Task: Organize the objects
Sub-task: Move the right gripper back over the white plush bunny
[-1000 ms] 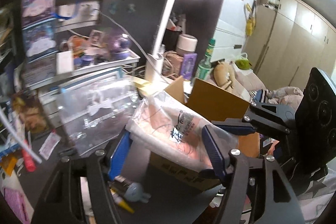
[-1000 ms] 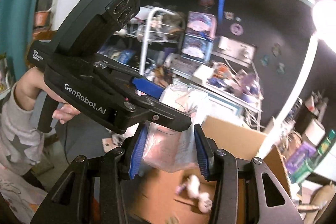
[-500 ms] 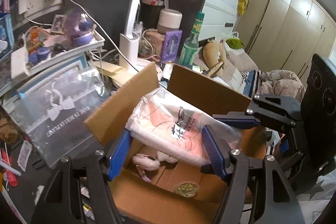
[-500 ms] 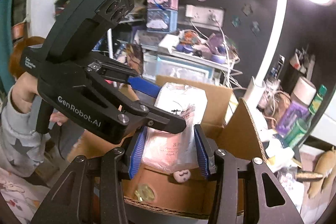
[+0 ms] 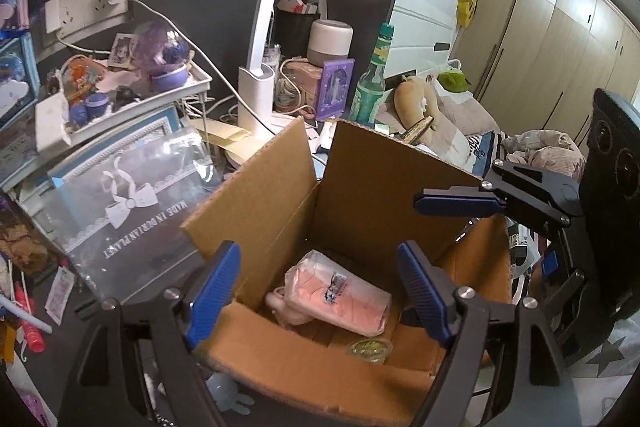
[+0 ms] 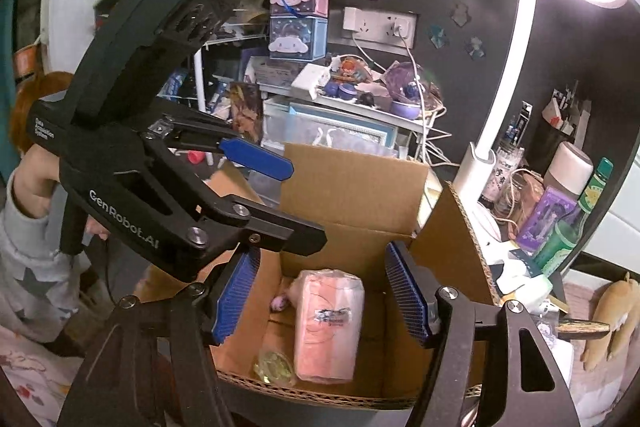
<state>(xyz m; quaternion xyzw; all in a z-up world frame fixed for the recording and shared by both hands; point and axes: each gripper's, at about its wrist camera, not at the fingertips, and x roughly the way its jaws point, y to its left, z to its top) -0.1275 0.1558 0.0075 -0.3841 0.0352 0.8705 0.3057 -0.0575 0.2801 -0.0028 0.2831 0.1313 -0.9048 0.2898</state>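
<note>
A pink package in clear plastic (image 5: 340,299) (image 6: 326,323) lies on the floor of an open cardboard box (image 5: 360,187) (image 6: 352,187). It rests beside a small pink plush toy (image 5: 280,303) and a round greenish item (image 5: 370,349) (image 6: 276,367). My left gripper (image 5: 320,283) hangs over the box with its jaws opening and nothing pressed between its blue pads. My right gripper (image 6: 322,291) hovers over the same box, its jaws also opening, clear of the package below. Each gripper shows in the other's view, at the box's edge.
A white desk lamp (image 5: 256,95), a green bottle (image 5: 370,87) and a cluttered white rack (image 5: 120,95) stand behind the box. A clear bow-printed bag (image 5: 132,199) leans to its left. A person's grey sleeve (image 6: 24,267) holds the left gripper.
Both grippers held the pink package over the box; both have opened wider and the package has dropped to the box floor.
</note>
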